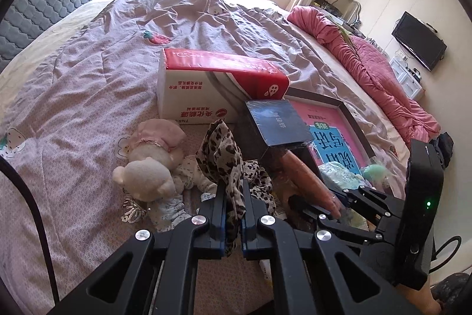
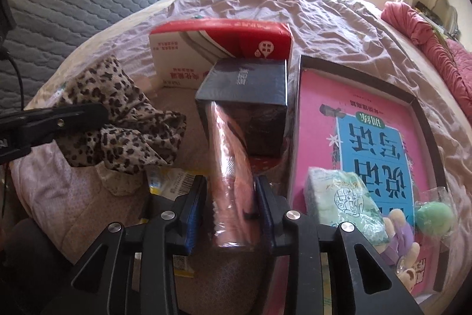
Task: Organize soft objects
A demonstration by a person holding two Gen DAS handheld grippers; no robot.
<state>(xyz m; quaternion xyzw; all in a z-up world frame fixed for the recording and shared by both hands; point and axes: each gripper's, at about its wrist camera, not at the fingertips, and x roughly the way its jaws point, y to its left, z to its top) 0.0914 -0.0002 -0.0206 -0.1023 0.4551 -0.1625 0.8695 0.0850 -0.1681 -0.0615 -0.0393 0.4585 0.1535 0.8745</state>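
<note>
A wide bed [image 1: 88, 84] under a wrinkled mauve quilt [image 1: 191, 19] with strawberry patches carries everything here, with a rolled pink blanket [image 1: 368, 55] along its far right edge. A red-and-white carton [image 1: 206, 84] printed with Chinese text stands near the middle of the quilt, and just beside it lies a shallow dark tray [image 2: 424, 120] holding a pink and blue book [image 2: 368, 143]. A dark blue box [image 2: 250, 90] lies on its side in front of the carton, touching the tray's wall. A plush doll [image 1: 150, 167] in a pink bonnet lies on the quilt left of the box. The left hand-held gripper [image 1: 233, 197] is closed on a leopard-print scarf [image 1: 224, 158], lifting a fold of it upright while the rest trails onto the bed. The right hand-held gripper [image 2: 230, 191] is clamped around a plastic-wrapped roll of pink cloth [image 2: 230, 155], whose far end points into the box's open mouth. On the book rest a pale green tissue pack [image 2: 342, 202] and a small green ball [image 2: 433, 214] in clear wrap.
</note>
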